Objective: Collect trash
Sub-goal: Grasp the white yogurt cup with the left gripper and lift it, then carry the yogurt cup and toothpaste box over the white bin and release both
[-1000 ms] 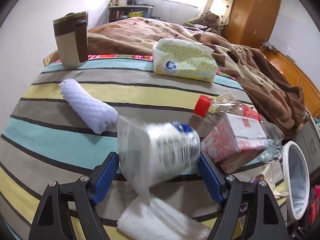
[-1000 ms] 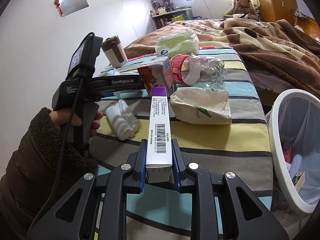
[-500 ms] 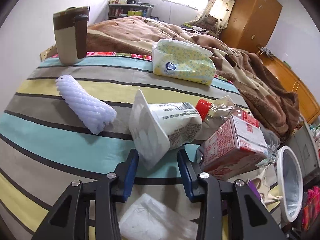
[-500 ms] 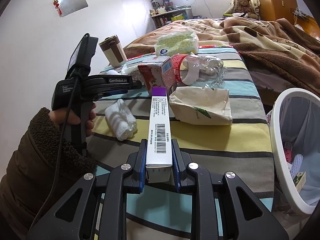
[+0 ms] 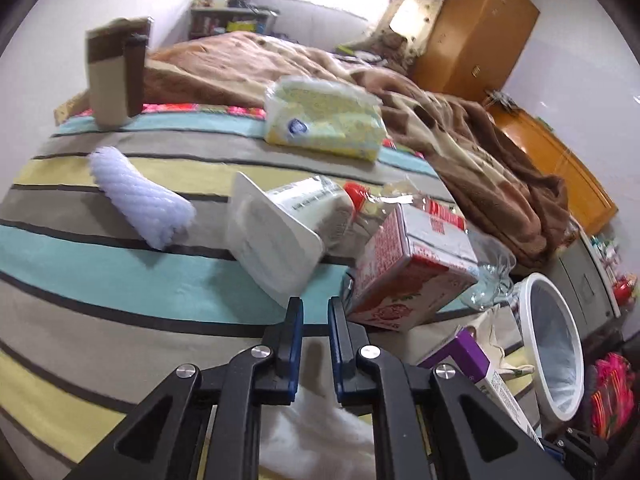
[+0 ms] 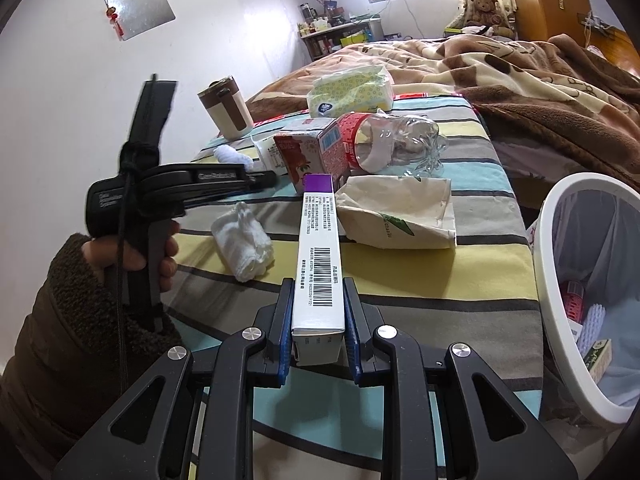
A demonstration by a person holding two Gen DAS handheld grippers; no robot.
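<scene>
Left wrist view: the left gripper point(image 5: 313, 312), jaws just closed together on nothing, sits just near of the tipped yogurt cup point(image 5: 276, 236).

Right wrist view: the right gripper point(image 6: 318, 312) is clamped on a long box point(image 6: 319, 256), left of the bin point(image 6: 560, 312).

Bed far edge: tumbler point(image 5: 114, 76) at left corner, tissue pack point(image 5: 324, 120) right of it.
Bed middle: carton point(image 6: 308, 150) before bottle point(image 6: 394, 140).
Off right edge: bin point(image 6: 560, 280).

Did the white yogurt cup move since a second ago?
Yes. The yogurt cup sat between the left claw pads before; now it lies beyond the shut, empty claw, nearer the white foam roll.
</scene>
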